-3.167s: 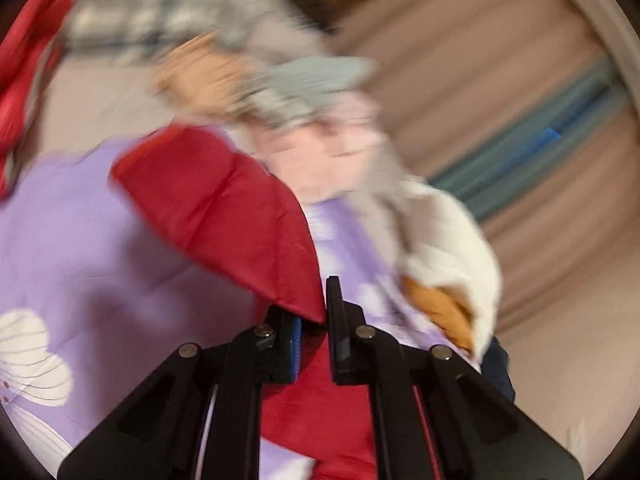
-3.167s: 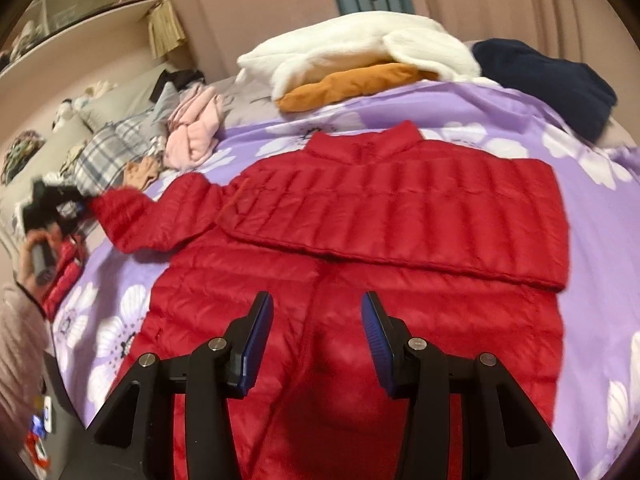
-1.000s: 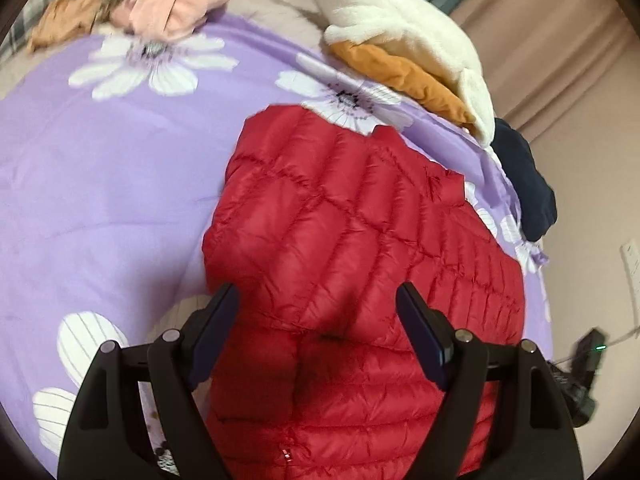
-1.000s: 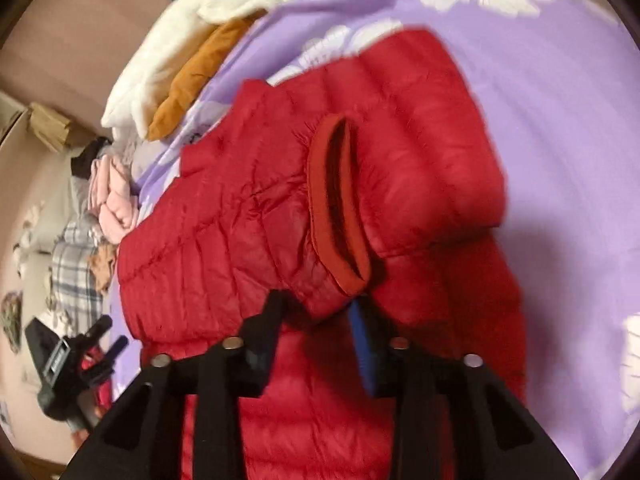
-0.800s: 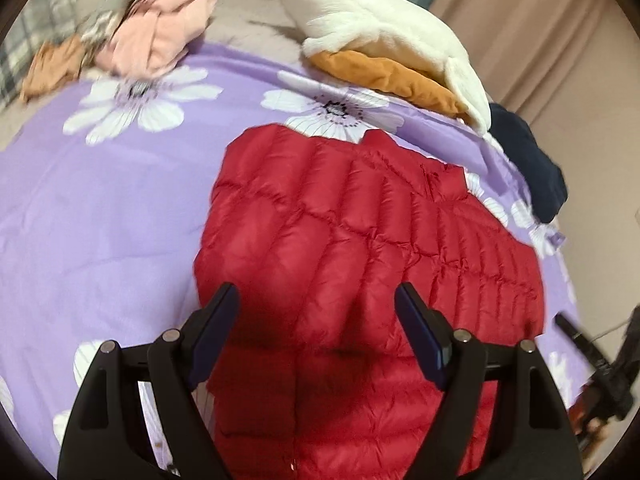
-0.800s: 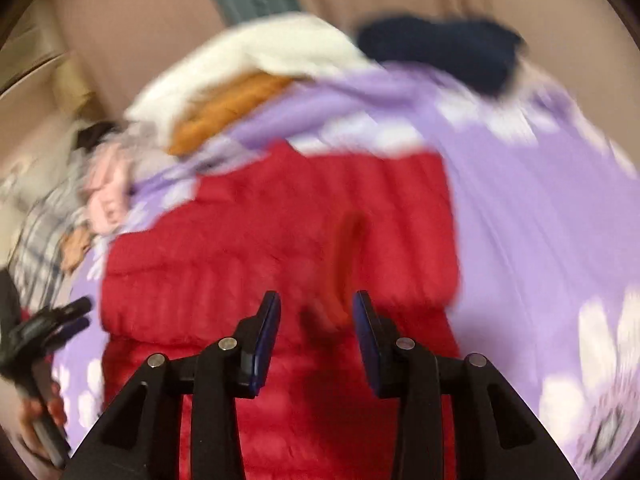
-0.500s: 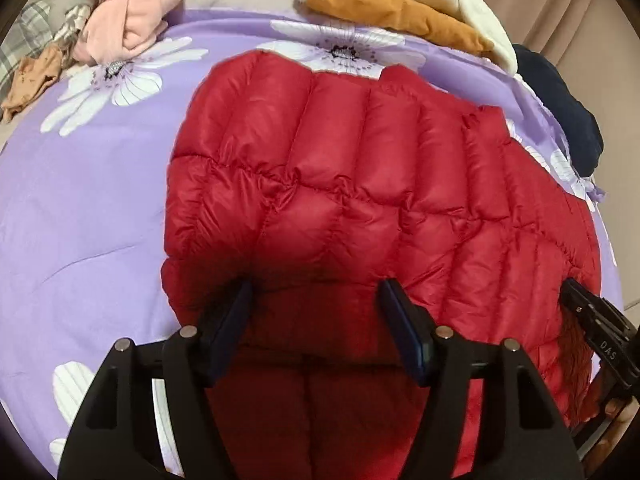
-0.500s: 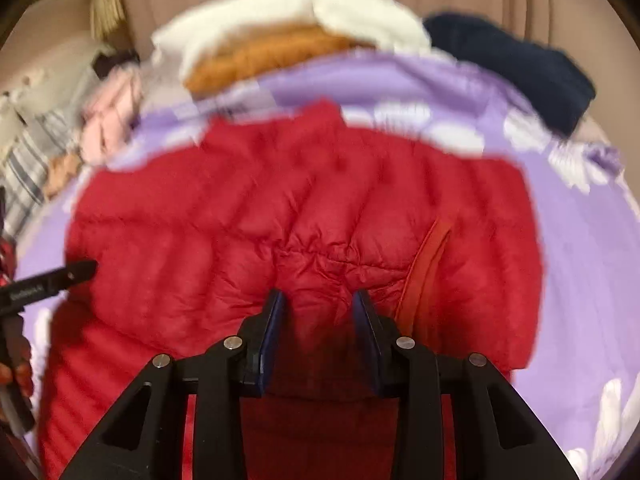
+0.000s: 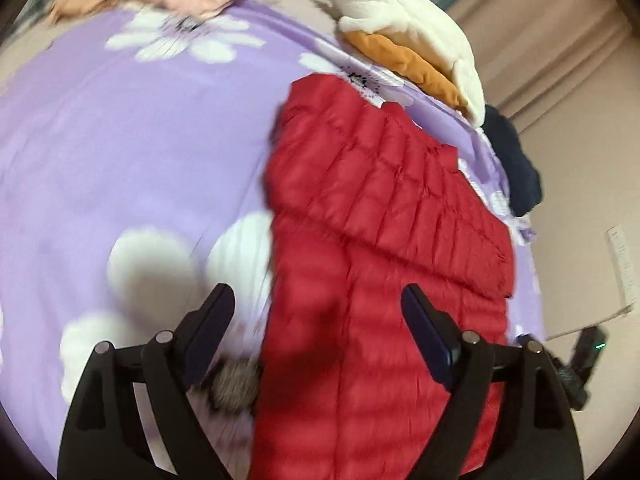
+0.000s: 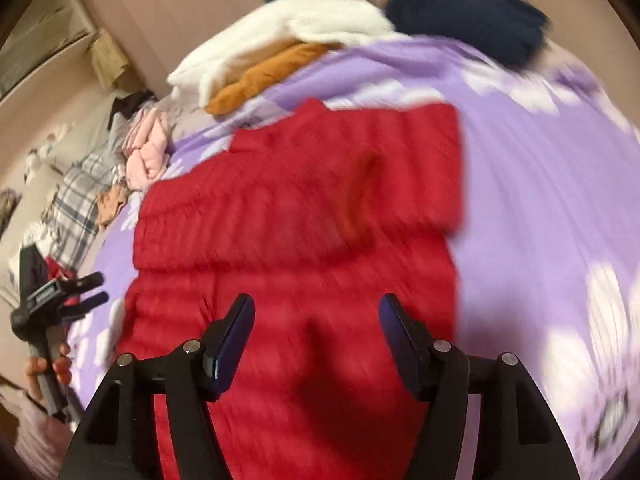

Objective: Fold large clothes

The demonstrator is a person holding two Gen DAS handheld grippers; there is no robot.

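A red quilted down jacket (image 9: 384,216) lies flat on the purple flowered bedspread (image 9: 120,152) with both sleeves folded across its chest. In the right wrist view the jacket (image 10: 296,208) shows an orange-red cuff (image 10: 356,196) on top. My left gripper (image 9: 318,320) hovers above the jacket's lower left part, its jaws opening, nothing held. My right gripper (image 10: 316,328) hangs over the lower middle of the jacket, its jaws also opening and empty. The left gripper (image 10: 60,292) appears in a hand at the bed's left edge.
A white fleece over an orange garment (image 9: 408,28) and a navy garment (image 9: 516,164) lie at the head of the bed. Pink and plaid clothes (image 10: 120,160) are piled at the far left. A grey fur trim (image 9: 236,384) peeks out beside the jacket.
The right gripper let go of the folded sleeve, which now rests on the chest, and both grippers drew back toward the jacket's hem. Both have opened wider.
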